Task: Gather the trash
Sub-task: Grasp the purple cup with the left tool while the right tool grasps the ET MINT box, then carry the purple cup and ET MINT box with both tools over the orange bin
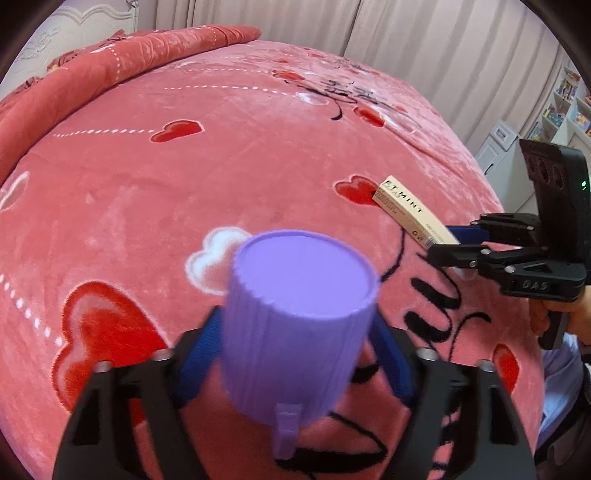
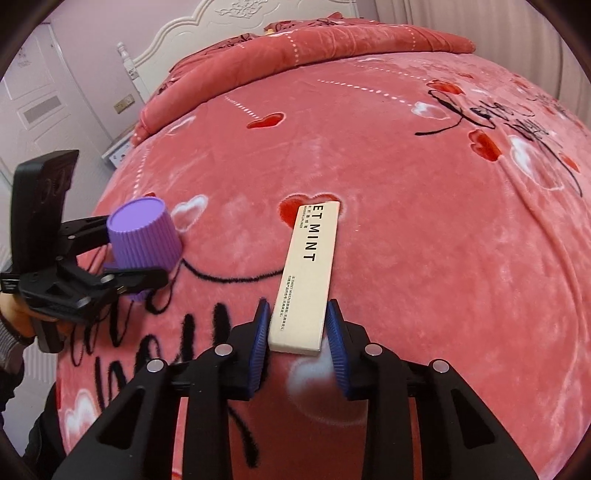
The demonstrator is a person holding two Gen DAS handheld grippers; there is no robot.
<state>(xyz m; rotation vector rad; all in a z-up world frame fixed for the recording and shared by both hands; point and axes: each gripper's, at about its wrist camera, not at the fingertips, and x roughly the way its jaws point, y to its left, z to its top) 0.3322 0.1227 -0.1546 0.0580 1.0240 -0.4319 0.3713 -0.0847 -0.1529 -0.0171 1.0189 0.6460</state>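
Purple ribbed cup [image 1: 295, 317], upside down on the bed's pink heart-print blanket [image 1: 184, 177], sits clamped in our left gripper [image 1: 295, 365]. Our right gripper [image 2: 297, 339] pinches the cream "MINT" box [image 2: 308, 280]. Curtains [image 1: 369, 29] hang beyond.

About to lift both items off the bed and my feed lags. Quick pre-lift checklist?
1. Right gripper pads against the beige box: ok, near end only.
2. Box clear of the blanket: not ok, far end rests on it.
3. Left gripper fingers flank the purple cup: ok.
4. Left pads pressing the cup: cannot tell.
5. Grippers apart: ok.
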